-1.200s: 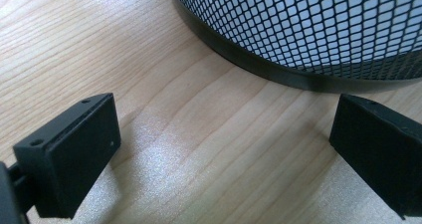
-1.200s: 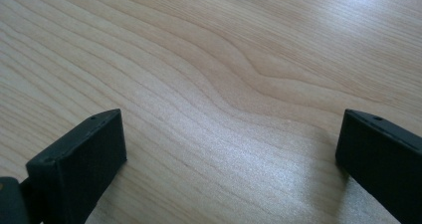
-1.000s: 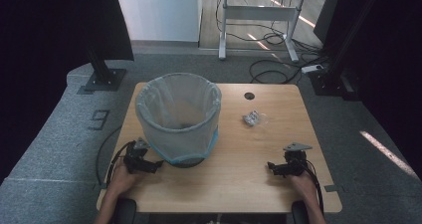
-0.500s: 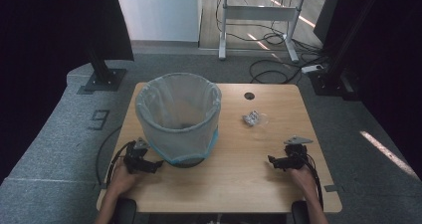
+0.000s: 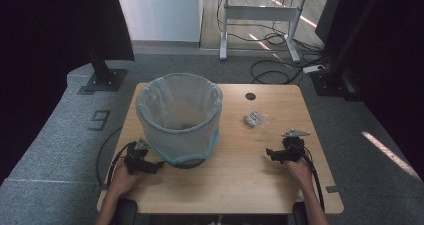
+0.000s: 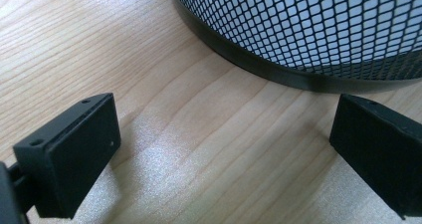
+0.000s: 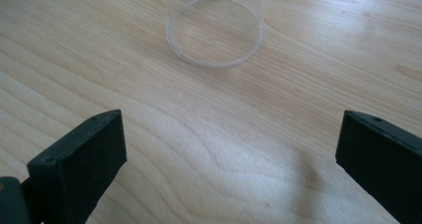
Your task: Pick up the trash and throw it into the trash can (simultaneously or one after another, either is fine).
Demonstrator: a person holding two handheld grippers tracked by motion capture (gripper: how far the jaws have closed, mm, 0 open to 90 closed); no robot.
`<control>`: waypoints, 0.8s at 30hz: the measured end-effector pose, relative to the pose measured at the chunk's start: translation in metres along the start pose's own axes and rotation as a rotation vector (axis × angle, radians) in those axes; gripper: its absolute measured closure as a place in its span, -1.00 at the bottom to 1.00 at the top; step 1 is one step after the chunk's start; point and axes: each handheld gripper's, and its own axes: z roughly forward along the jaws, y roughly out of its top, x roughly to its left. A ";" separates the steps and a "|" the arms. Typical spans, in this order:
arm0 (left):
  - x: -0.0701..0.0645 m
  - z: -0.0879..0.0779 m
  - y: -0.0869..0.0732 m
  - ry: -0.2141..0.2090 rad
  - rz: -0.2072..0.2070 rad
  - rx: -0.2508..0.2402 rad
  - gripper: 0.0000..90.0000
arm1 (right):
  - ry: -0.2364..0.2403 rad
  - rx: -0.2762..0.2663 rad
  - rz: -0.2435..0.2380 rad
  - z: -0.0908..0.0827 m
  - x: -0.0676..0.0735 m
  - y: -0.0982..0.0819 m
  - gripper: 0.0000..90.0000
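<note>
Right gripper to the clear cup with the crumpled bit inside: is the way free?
Probably yes. The right gripper stands open, facing the clear cup, with bare table between them and nothing across the path.

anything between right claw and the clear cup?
Nothing. In the right gripper view, only bare wooden table lies between the open right claw and the clear cup. The high view agrees.

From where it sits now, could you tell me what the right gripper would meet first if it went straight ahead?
Probably the clear plastic cup lying on the table: it sits just ahead between the open jaws of the right gripper, its mouth facing them. Bare wood lies between.
</note>
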 end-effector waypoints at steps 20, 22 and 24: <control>0.000 0.000 0.000 0.001 -0.003 -0.002 -1.00 | -0.005 0.029 0.001 0.031 0.004 0.031 -1.00; 0.000 0.000 0.000 0.001 -0.003 -0.002 -1.00 | 0.000 0.026 0.002 0.035 0.004 0.035 -1.00; 0.000 0.000 0.000 0.001 -0.003 -0.002 -1.00 | 0.005 0.025 0.005 0.038 0.005 0.037 -1.00</control>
